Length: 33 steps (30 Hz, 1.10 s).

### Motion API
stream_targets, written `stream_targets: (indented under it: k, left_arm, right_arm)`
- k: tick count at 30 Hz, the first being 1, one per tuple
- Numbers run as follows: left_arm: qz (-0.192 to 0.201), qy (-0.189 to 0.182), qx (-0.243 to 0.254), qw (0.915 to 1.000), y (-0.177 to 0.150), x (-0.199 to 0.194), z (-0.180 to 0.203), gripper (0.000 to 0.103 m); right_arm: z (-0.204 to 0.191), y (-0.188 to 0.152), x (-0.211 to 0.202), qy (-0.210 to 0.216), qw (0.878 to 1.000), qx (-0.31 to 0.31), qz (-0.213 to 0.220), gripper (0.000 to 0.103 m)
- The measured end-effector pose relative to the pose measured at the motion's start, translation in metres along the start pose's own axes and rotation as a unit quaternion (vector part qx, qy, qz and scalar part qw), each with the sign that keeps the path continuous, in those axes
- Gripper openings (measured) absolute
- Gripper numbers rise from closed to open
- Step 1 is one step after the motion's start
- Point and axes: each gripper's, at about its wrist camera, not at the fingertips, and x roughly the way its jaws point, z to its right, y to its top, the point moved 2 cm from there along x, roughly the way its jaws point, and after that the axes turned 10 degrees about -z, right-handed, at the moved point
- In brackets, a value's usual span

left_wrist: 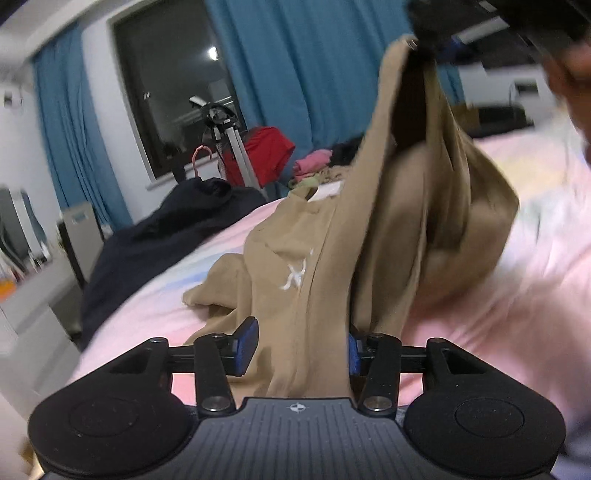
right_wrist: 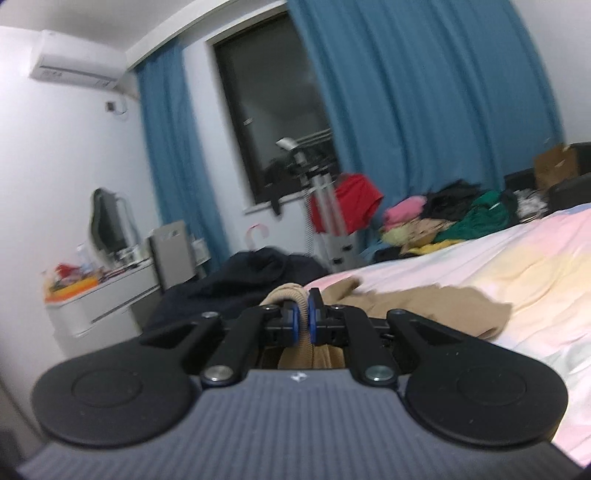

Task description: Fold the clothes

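Garment (left_wrist: pixel 295 258) lies on the bed (left_wrist: pixel 498 314), long axis running away from the left gripper (left_wrist: pixel 299 345). Left jaws stand apart; cloth passes between them unclamped. Right gripper (right_wrist: pixel 302 320), raised above the bed, pinches a ribbed hem, lifting that end.

In the left wrist view the tan garment (left_wrist: pixel 373 206) is smeared by motion along its lifted right side, and its lower end drops out of sight behind the left gripper (left_wrist: pixel 301 345). The right gripper (left_wrist: pixel 480 18) is a dark blur cut off by the top edge. The clothes pile (right_wrist: pixel 454 218) is too soft to sort.
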Motion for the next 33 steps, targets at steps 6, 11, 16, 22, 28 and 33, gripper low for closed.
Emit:
stream_targets:
  k: [6, 11, 16, 22, 28, 33]
  left_arm:
    - [-0.009, 0.102, -0.016, 0.9946, -0.006, -0.008, -0.007, 0.057]
    - [0.045, 0.131, -0.116, 0.9836, 0.003, -0.031, -0.04, 0.07]
    - [0.018, 0.09, -0.128, 0.9875, 0.003, -0.022, -0.041, 0.071]
    - [-0.017, 0.066, -0.052, 0.9963, -0.005, 0.002, -0.021, 0.07]
    - [-0.027, 0.075, 0.047, 0.9957, -0.013, 0.03, 0.01, 0.07]
    - [-0.033, 0.079, 0.005, 0.9963, -0.007, 0.051, 0.001, 0.069]
  right_arm:
    - [0.03, 0.002, -0.008, -0.057, 0.997, 0.044, 0.01, 0.008]
    - [0.034, -0.01, -0.016, -0.089, 0.995, 0.038, -0.001, 0.01]
    - [0.042, -0.028, -0.014, -0.117, 0.99, 0.041, -0.062, 0.01]
    - [0.039, -0.034, -0.019, -0.108, 0.991, 0.045, -0.072, 0.01]
    - [0.025, -0.042, -0.023, -0.107, 0.992, 0.013, -0.071, 0.01]
    - [0.025, -0.051, -0.023, -0.118, 0.989, -0.003, -0.093, 0.011]
